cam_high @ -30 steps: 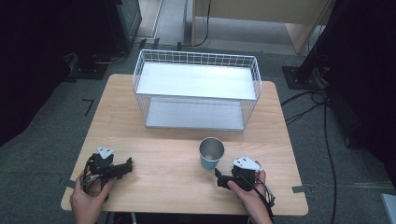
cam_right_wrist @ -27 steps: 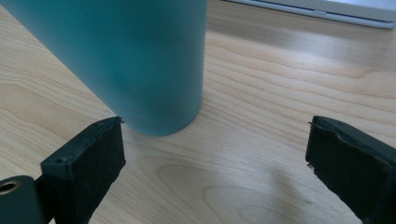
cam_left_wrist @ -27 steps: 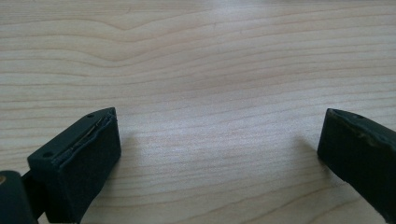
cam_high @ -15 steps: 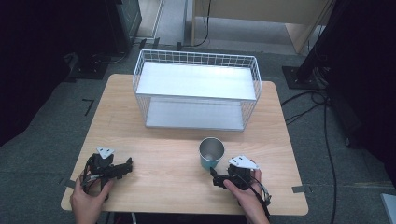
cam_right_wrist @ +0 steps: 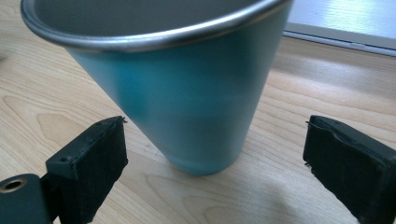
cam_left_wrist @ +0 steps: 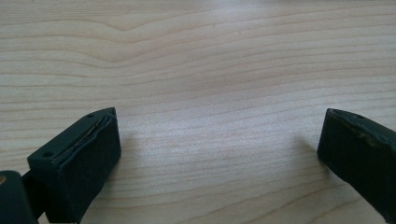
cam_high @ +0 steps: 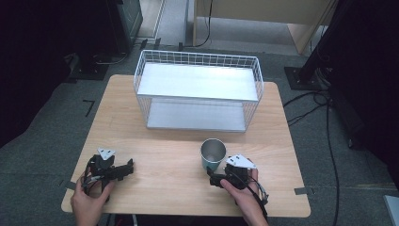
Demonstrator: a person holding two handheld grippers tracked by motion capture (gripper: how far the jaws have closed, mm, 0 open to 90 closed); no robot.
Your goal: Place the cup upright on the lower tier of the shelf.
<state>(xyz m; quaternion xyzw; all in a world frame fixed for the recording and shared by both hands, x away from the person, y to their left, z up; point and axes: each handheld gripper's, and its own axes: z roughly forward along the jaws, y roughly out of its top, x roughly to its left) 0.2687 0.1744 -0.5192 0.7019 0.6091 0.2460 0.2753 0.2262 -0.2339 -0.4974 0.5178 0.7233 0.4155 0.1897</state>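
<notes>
Right gripper (cam_right_wrist: pixel 215 158) jaws just closing, not yet touching teal cup (cam_right_wrist: pixel 187 102) at 12 o'clock; advance, clamp low, centred.

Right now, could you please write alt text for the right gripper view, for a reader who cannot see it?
A teal metal cup with a silver rim stands upright on a light wooden table. The right hand-held gripper points at its base, the black jaws open on either side, not touching it.
</notes>
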